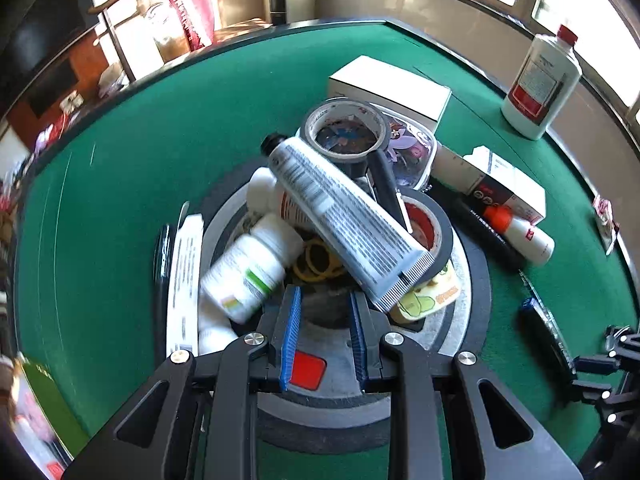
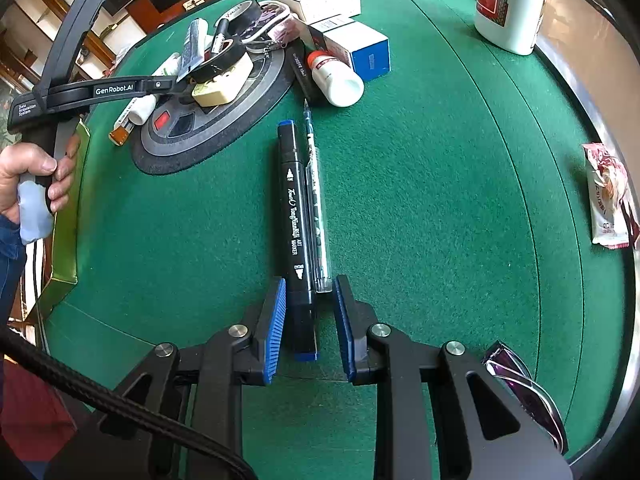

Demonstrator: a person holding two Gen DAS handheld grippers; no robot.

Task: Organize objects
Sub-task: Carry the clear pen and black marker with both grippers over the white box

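Note:
My left gripper [image 1: 324, 296] hangs open over a round grey disc [image 1: 468, 292] heaped with objects. A grey tube [image 1: 344, 220] lies slanted on top of the heap. It rests on a white pill bottle [image 1: 248, 268], two tape rolls [image 1: 344, 128] and yellow rubber bands [image 1: 316, 260]. Nothing is between the blue pads. My right gripper [image 2: 311, 284] points down at the green felt, its jaws open. They straddle the near end of a black marker [image 2: 294, 208] that lies flat, with a clear pen [image 2: 316, 184] alongside it.
A small orange-capped white bottle [image 2: 336, 76] and boxes [image 2: 360, 52] lie beside the disc. A white box [image 1: 392, 84] sits behind it. A tall red-capped bottle [image 1: 540, 80] stands at the far table edge. A snack packet [image 2: 608, 196] and sunglasses [image 2: 528, 392] lie at the right. A hand [image 2: 24, 176] holds the left gripper's handle.

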